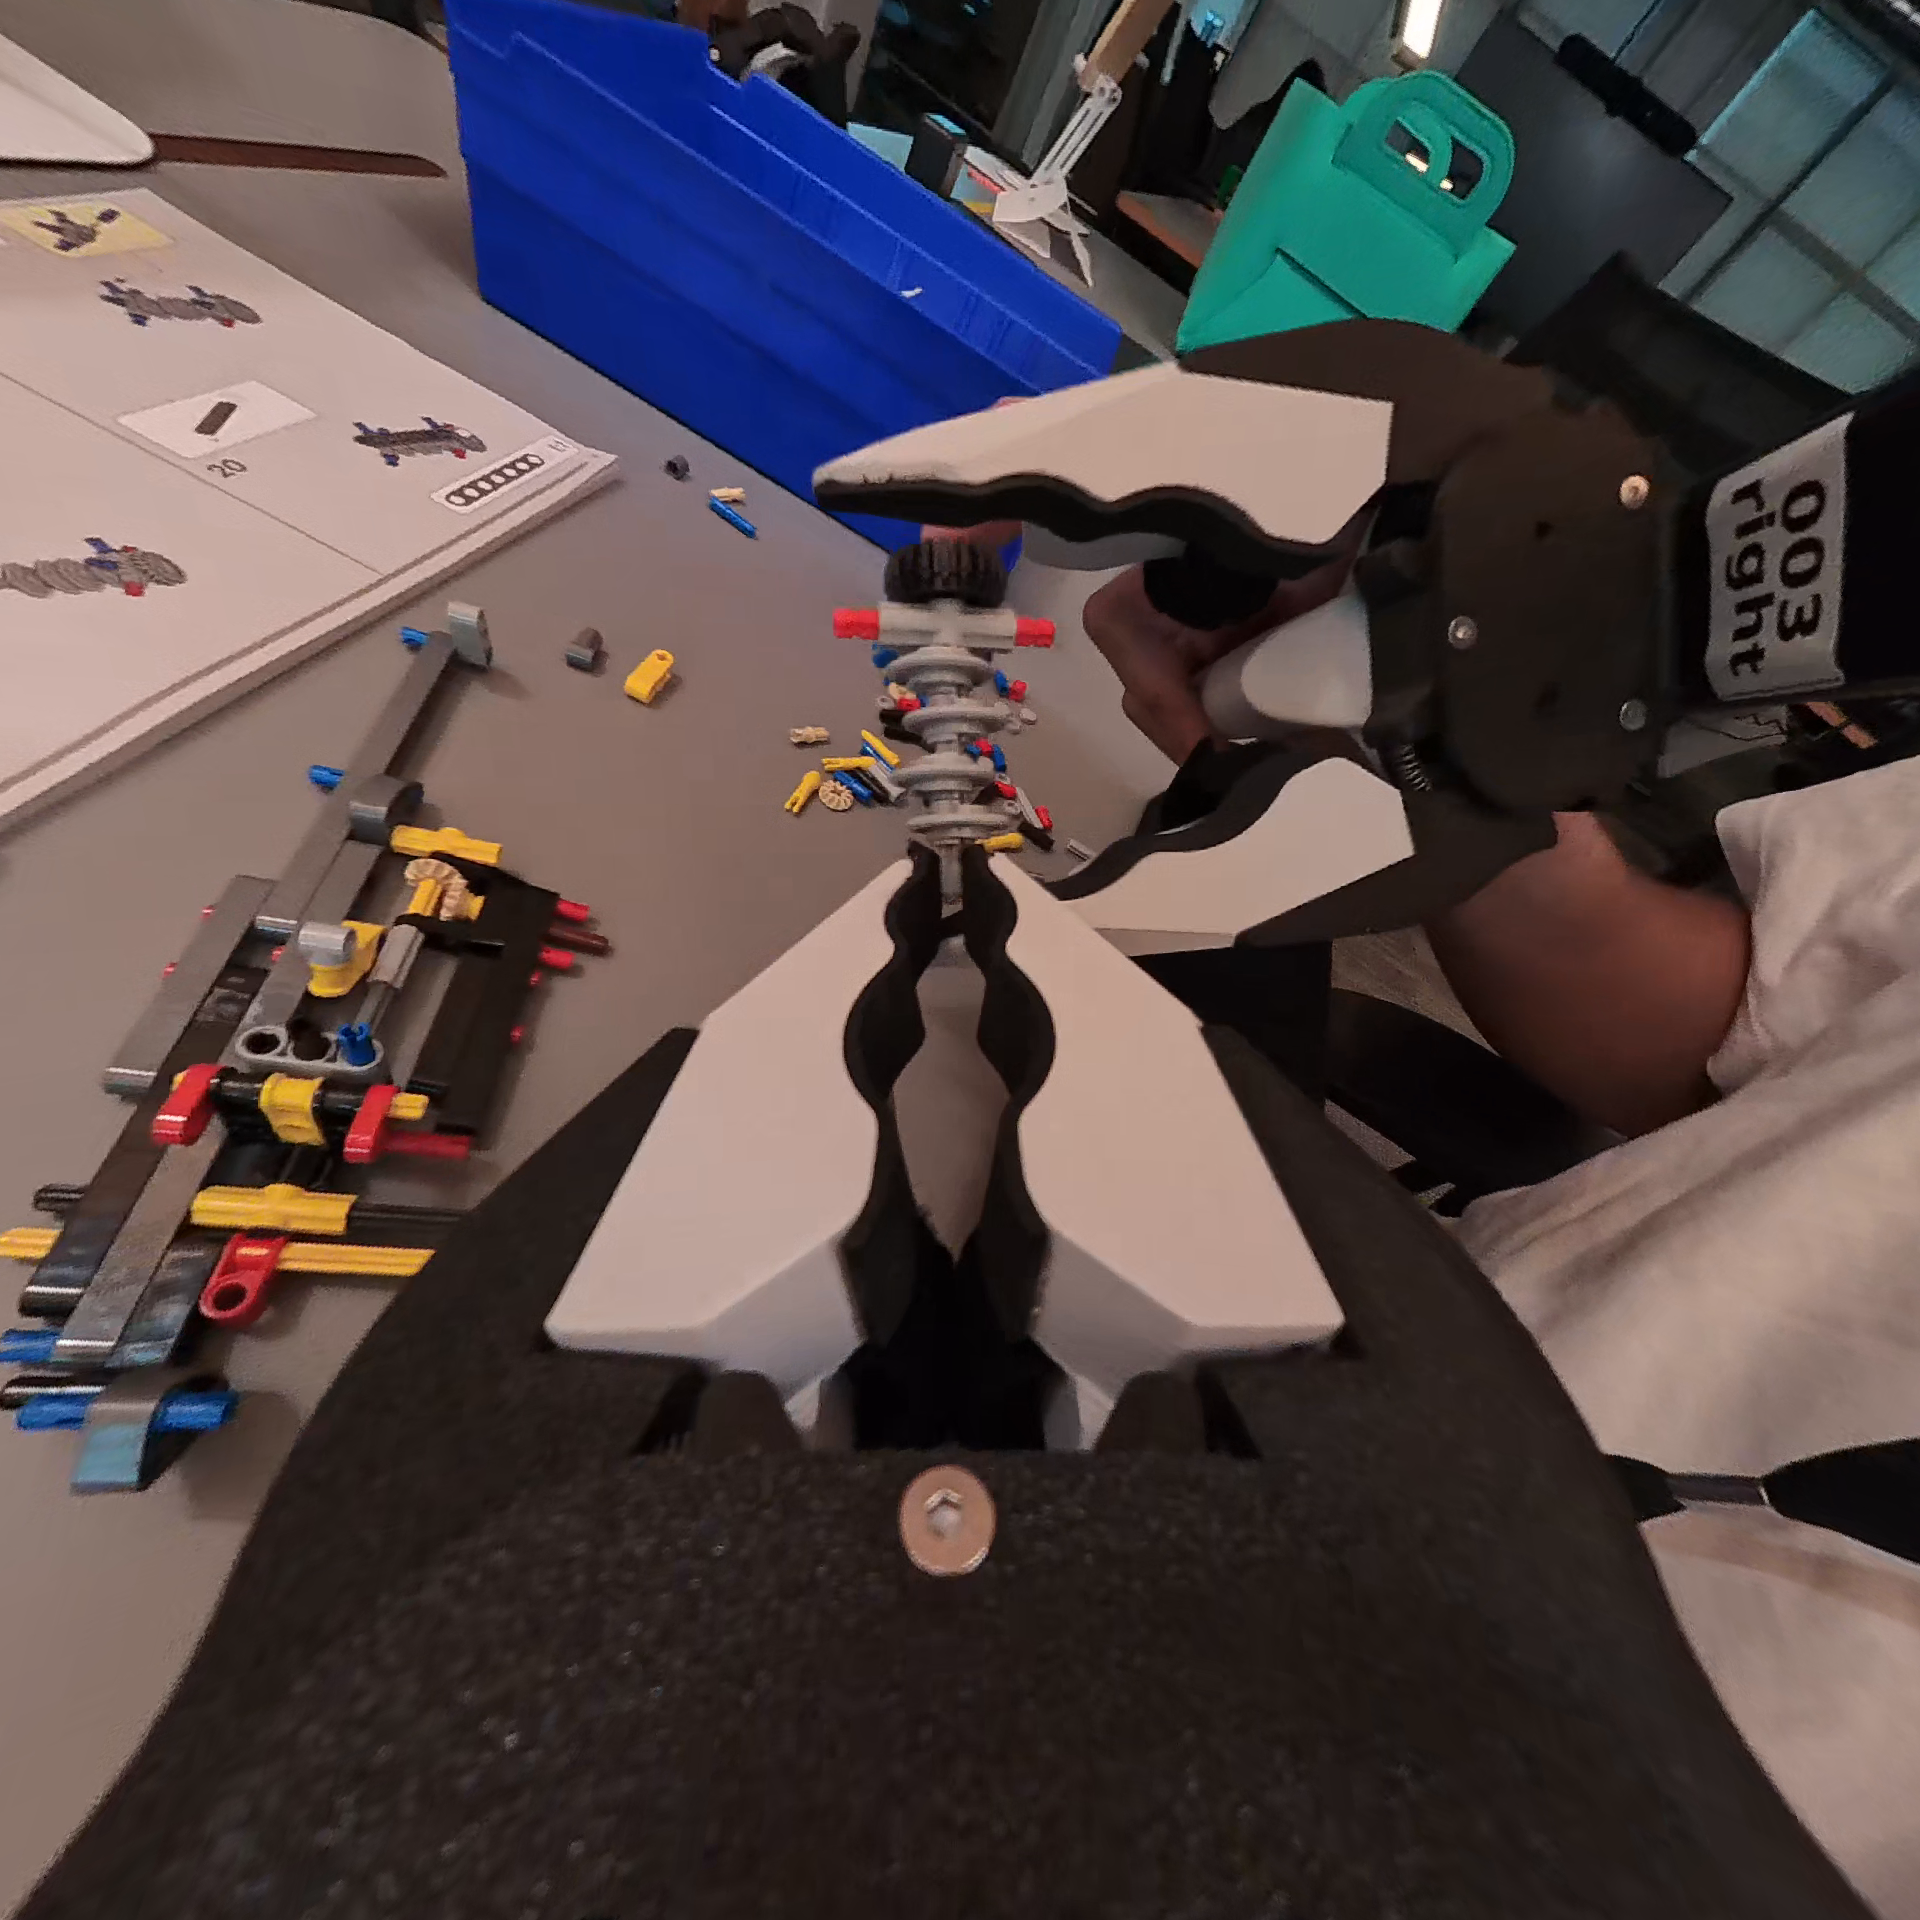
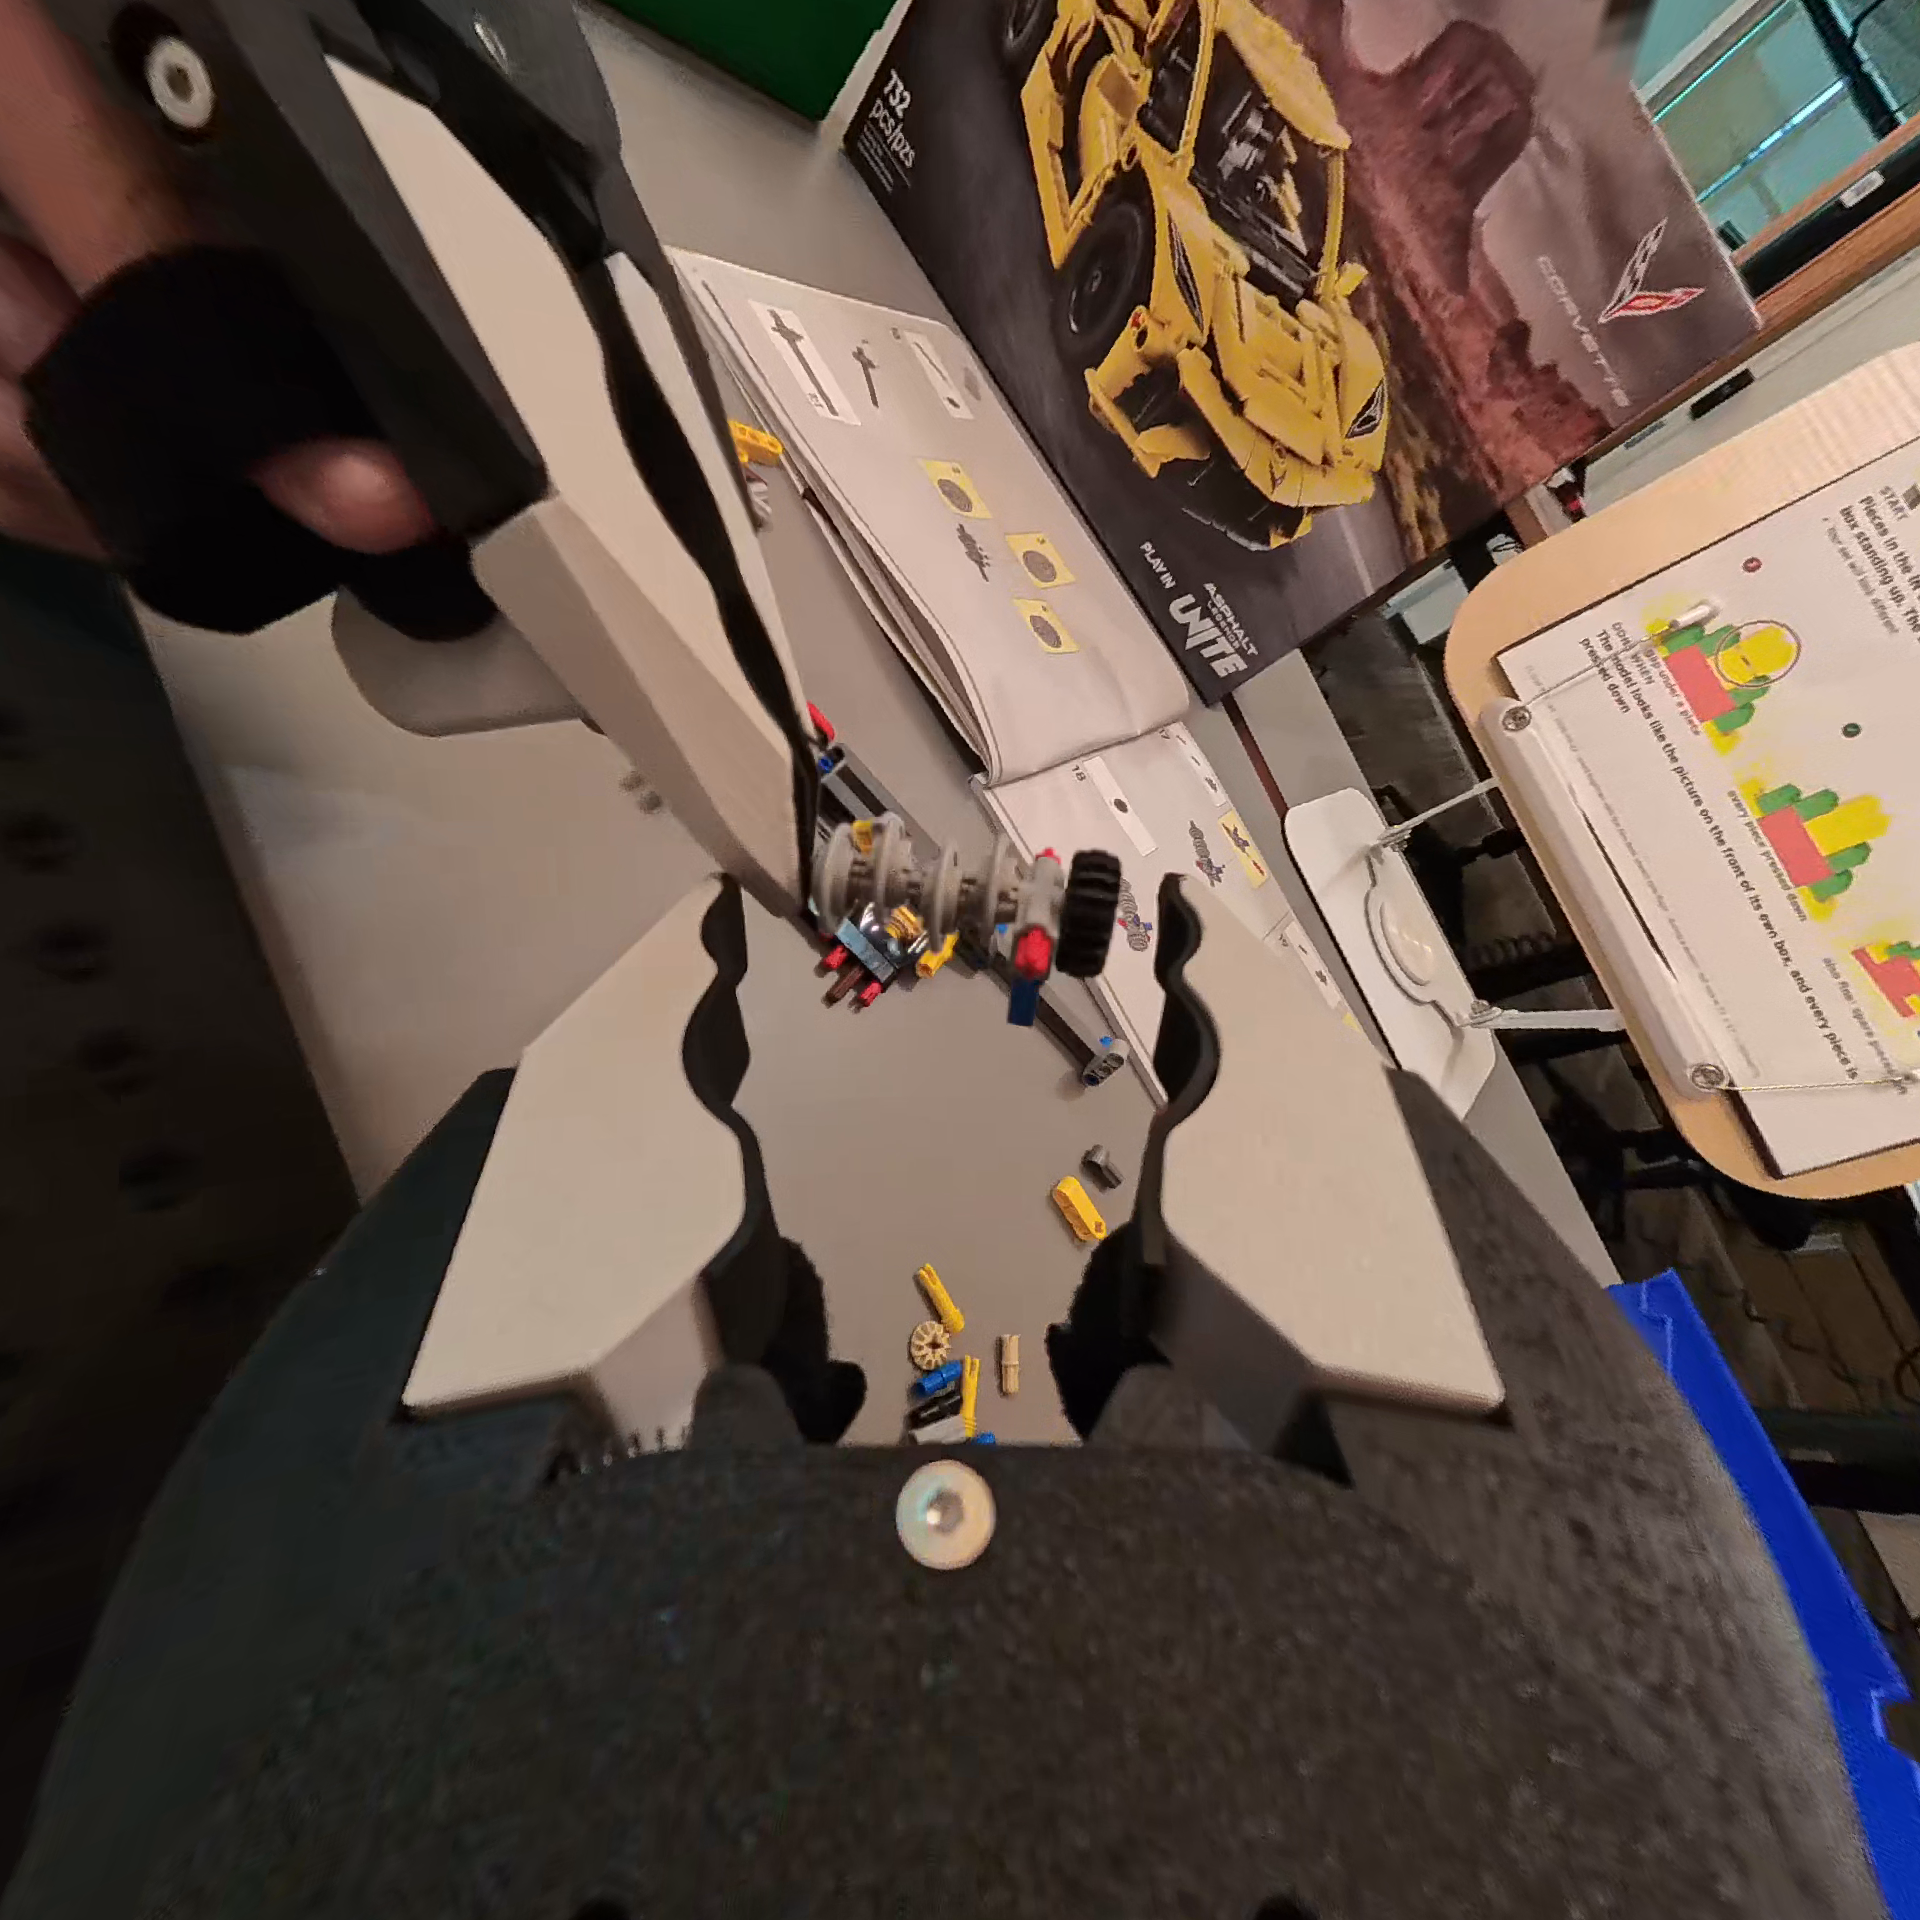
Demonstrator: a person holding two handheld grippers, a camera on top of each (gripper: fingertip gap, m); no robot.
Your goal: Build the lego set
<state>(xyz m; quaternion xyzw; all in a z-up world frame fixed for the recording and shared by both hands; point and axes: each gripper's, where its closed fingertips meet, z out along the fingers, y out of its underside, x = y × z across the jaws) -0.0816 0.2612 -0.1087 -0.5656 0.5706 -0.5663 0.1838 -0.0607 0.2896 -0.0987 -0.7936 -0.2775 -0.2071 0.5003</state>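
**Gripper and wearer appearance**

We see two matching grippers: left gripper [image 1: 951, 883] and right gripper [image 2: 951, 997], both with a grainy black foam body, pale grey wedge fingers [image 1: 790, 1122], wavy black pads and a silver hex screw [image 1: 945, 1519]. The right one carries a white label. The person wears a white sleeve [image 1: 1829, 914].

Grey table [image 1: 644, 935]; glazed wall [image 1: 1808, 208]

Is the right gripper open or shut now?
Open. The right gripper shows bare table between its fingers, clear of the gear shaft that the left gripper pinches.
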